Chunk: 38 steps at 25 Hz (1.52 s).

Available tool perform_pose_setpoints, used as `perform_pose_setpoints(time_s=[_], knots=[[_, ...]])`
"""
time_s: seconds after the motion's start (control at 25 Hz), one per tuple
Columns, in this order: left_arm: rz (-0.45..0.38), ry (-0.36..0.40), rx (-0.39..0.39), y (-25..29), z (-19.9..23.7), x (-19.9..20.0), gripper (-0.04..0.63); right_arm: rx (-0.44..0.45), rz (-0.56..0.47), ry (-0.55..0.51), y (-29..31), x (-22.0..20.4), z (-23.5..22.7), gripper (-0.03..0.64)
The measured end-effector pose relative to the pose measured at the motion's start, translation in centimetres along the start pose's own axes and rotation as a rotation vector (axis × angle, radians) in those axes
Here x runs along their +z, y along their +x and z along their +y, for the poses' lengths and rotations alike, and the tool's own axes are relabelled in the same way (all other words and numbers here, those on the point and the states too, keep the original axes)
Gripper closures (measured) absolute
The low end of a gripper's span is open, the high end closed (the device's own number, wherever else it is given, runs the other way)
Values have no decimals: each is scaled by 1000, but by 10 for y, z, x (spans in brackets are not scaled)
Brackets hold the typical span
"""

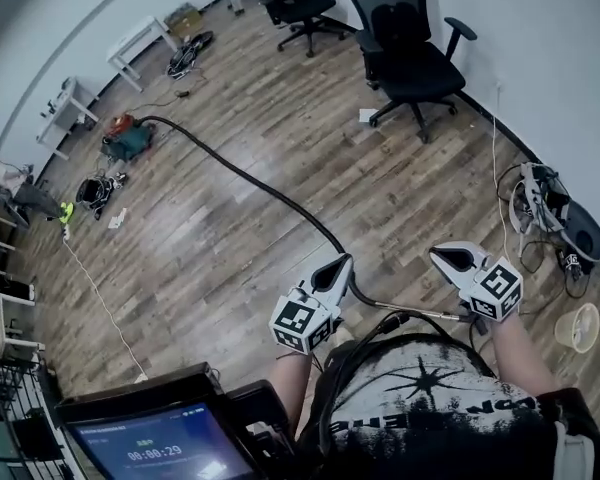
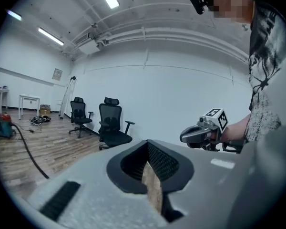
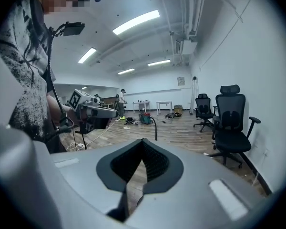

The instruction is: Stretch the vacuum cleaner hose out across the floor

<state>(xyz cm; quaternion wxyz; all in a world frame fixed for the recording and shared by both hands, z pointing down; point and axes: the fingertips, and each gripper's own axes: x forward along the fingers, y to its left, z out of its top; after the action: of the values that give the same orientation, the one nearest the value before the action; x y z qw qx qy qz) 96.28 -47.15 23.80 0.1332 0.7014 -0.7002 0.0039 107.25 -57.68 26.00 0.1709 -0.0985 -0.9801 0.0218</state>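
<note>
The red and teal vacuum cleaner stands far off at the left of the wooden floor. Its black hose runs in a long line from it toward me and ends in a metal tube near my feet. My left gripper and right gripper hang side by side above that near end, both shut and empty. In the left gripper view the jaws are together, with the hose low at the left. From the right gripper I see the vacuum cleaner far away.
Two black office chairs stand by the far wall. A tangle of cables and a small white fan lie at the right. A thin white cord crosses the floor at the left. A screen sits low in front of me.
</note>
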Motion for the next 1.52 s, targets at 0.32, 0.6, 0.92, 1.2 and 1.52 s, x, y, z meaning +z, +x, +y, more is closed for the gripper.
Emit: perform_pose_setpoints(time_s=[0.32, 0.6, 0.92, 1.2, 1.52], knots=[[-34, 53, 50, 42, -76, 29, 594, 91, -94, -25, -58, 22, -23, 611], [-34, 98, 28, 41, -94, 42, 594, 116, -107, -55, -45, 23, -7, 611], [-59, 112, 39, 37, -92, 47, 594, 129, -84, -146, -37, 36, -3, 612], [-61, 133, 59, 34, -92, 50, 594, 144, -63, -150, -34, 32, 1, 612], [-50, 132, 69, 28, -93, 50, 594, 144, -47, -170, -31, 30, 3, 612]])
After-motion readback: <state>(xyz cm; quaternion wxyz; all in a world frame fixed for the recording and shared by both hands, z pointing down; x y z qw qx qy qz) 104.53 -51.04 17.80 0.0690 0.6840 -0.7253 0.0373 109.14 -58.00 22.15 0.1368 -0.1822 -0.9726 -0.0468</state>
